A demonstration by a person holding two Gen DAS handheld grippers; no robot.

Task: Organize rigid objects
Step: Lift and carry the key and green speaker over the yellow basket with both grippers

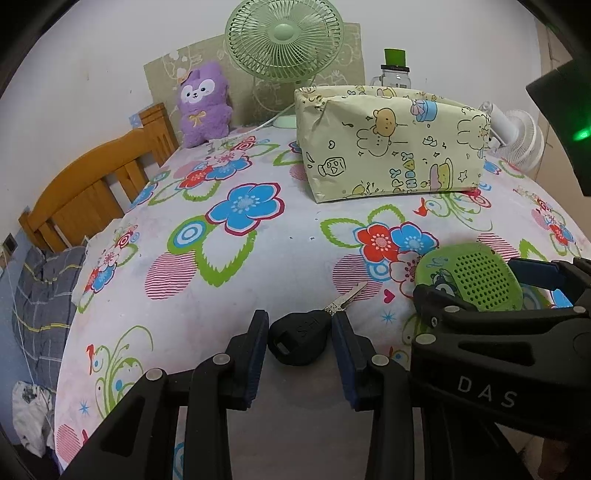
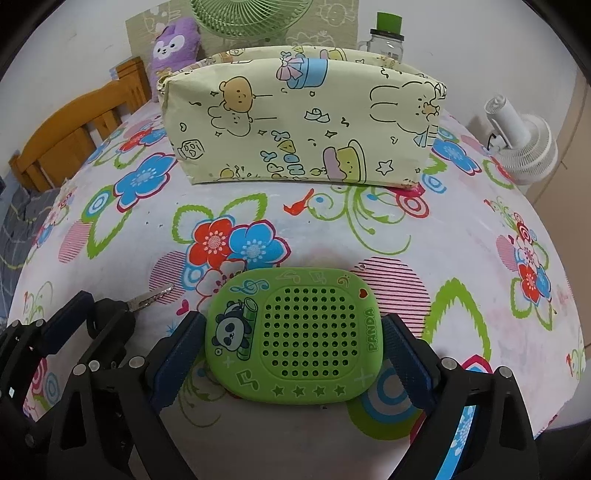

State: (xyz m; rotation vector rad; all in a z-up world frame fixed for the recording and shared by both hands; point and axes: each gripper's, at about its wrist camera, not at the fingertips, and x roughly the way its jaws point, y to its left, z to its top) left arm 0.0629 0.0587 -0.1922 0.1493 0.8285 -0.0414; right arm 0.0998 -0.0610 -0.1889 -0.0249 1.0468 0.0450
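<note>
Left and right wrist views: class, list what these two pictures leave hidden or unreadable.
- Inside of the patterned box: both views; its own front wall hides it.
- Glass jar: both views; the box hides its lower part.
- Green fan: right wrist view; cut off by the top edge.
- Key: left wrist view; its embossed lettering is too small to read.

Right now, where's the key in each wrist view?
Left wrist: key bottom centre, its black head between the left gripper jaws, blade pointing up-right.
Right wrist: lower left, only the silver blade shows clearly; head hidden among the other gripper's jaws.
Shared landmark: green panda case, right of the key.
</note>
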